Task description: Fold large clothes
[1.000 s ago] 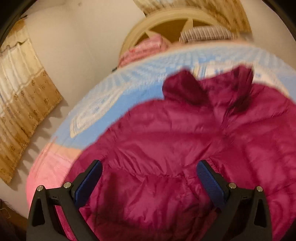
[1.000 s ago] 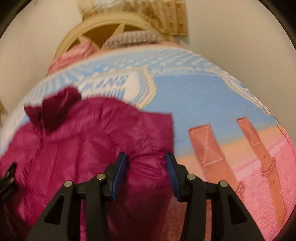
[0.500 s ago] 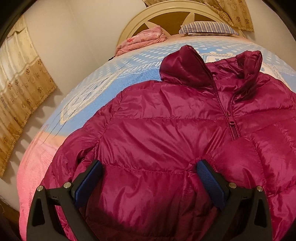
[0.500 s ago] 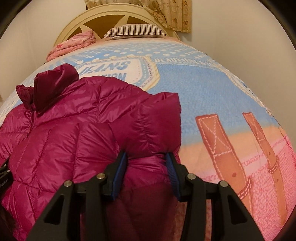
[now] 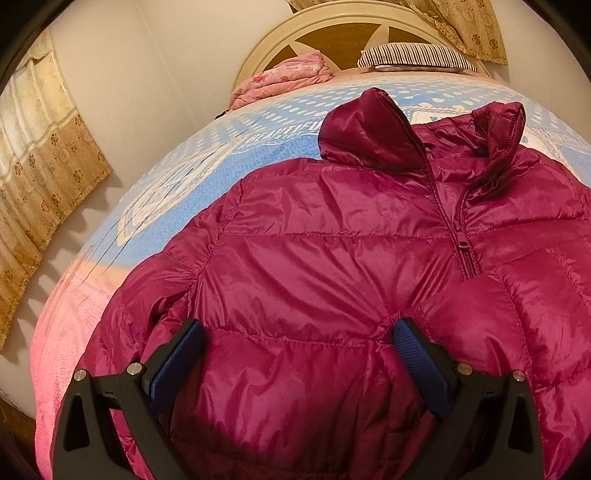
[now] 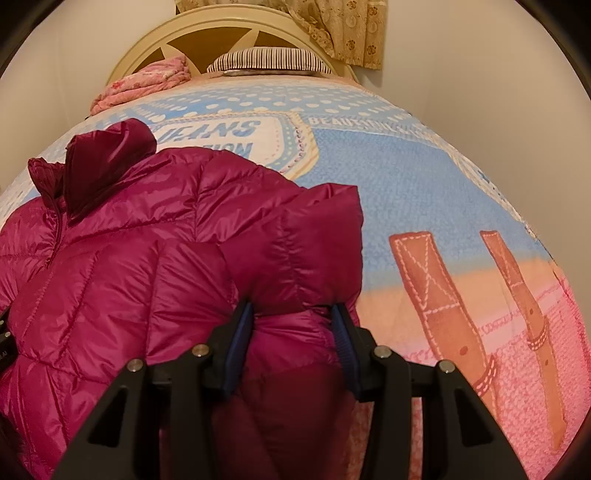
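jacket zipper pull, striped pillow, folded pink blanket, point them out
jacket zipper pull [image 5: 460, 236], left wrist view, on the slider below the collar
striped pillow [image 6: 267, 61], right wrist view, on its top face
folded pink blanket [image 5: 284, 75], left wrist view, mid-fold

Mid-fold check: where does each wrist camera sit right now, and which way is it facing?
Left wrist: low over the jacket hem, facing the headboard; left hand-held gripper open astride fabric.
Right wrist: by the jacket's right side, same heading; right hand-held gripper pinching a folded-over sleeve.
Shared: jacket, striped pillow, pink bundle.
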Demonstrator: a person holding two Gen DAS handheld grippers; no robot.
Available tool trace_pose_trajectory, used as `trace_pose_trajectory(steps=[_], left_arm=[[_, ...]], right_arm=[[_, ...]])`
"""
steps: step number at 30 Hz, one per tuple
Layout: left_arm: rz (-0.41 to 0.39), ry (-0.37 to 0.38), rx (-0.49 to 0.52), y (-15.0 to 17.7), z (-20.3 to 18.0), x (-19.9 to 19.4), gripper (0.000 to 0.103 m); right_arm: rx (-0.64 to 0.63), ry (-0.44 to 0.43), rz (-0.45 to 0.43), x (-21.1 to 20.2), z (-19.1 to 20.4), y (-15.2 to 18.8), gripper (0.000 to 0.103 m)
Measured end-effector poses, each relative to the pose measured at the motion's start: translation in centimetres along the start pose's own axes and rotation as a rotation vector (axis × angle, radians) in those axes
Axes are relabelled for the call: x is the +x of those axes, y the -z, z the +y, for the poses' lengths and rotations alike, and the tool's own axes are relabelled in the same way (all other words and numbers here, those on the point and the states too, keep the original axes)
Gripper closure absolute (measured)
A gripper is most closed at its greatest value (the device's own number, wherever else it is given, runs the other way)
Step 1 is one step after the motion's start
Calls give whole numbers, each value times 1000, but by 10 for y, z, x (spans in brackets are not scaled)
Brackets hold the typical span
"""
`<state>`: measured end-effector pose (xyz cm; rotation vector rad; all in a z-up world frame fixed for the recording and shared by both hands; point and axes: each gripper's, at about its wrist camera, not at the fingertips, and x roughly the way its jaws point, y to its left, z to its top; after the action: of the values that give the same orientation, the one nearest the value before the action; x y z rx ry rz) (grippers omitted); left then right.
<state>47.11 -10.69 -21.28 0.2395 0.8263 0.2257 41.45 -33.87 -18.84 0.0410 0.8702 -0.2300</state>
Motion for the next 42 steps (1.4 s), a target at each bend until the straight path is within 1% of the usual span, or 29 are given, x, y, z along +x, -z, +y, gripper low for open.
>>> trace_pose_trajectory(steps=[3, 5, 6, 7, 8, 10, 12, 13, 15, 16, 17, 18, 21, 23, 25, 27, 28, 30, 31, 32, 33, 34, 35, 37, 38, 39, 42], left_arm=[[11, 3, 3, -2, 1, 0, 1], [54, 23, -3, -7, 10, -4, 1], [61, 41, -11, -10, 18, -9, 1], [45, 71, -35, -13, 32, -21, 1], [18, 81, -61, -13, 49, -33, 1], [-24, 85, -90, -8, 82, -52, 1], [-29, 60, -94, 4, 117, -61, 1], [-25, 29, -101, 16, 142, -63, 1], [-5, -14, -122, 37, 175, -62, 1], [13, -45, -142, 53, 197, -59, 1], [32, -71, -149, 66, 211, -56, 1], [64, -109, -159, 83, 230, -52, 1], [107, -147, -227, 123, 273, -52, 1], [126, -145, -280, 144, 294, -55, 1], [144, -113, -330, 161, 307, -58, 1], [160, -65, -356, 172, 308, -57, 1], [168, -40, -354, 175, 304, -55, 1], [168, -28, -345, 178, 297, -53, 3], [159, -15, -340, 179, 296, -52, 8], [156, 4, -333, 179, 294, -52, 26], [154, 21, -326, 178, 291, -51, 38], [139, 26, -311, 176, 289, -55, 48], [130, 33, -291, 173, 286, -57, 69], [123, 34, -275, 167, 284, -62, 76], [113, 33, -279, 164, 286, -65, 83], [96, 26, -275, 161, 288, -70, 86], [31, -18, -267, 144, 299, -85, 88]], right_arm=[[-4, 3, 2, 0, 0, 0, 55], [-27, 10, 9, -1, 2, -2, 54], [-41, 4, 14, -3, 2, -4, 52], [-47, 3, 13, -8, -3, -6, 44], [-47, 16, 3, -14, -5, -7, 39], [-44, 42, -46, -35, -12, -5, 26], [-54, 47, -89, -61, -15, 0, 21], [-64, 41, -105, -73, -14, 5, 19], [-83, 14, -118, -89, -9, 14, 18], [-101, -13, -123, -98, -3, 22, 15], [-117, -29, -126, -103, 4, 27, 14], [-136, -44, -128, -109, 11, 33, 14], [-208, -91, -137, -123, 38, 50, 14], [-242, -114, -147, -130, 52, 60, 14], [-277, -130, -162, -135, 67, 70, 14], [-296, -143, -170, -136, 76, 75, 13], [-307, -147, -166, -134, 81, 77, 13], [-313, -148, -158, -133, 87, 81, 13], [-313, -152, -158, -133, 88, 82, 13], [-312, -152, -162, -137, 91, 85, 13], [-312, -153, -168, -139, 92, 87, 13], [-313, -150, -173, -142, 94, 89, 13], [-314, -147, -178, -144, 94, 90, 13], [-307, -138, -185, -146, 90, 92, 13], [-302, -136, -185, -147, 89, 93, 13], [-290, -134, -184, -146, 85, 92, 13], [-259, -132, -185, -146, 77, 91, 13]])
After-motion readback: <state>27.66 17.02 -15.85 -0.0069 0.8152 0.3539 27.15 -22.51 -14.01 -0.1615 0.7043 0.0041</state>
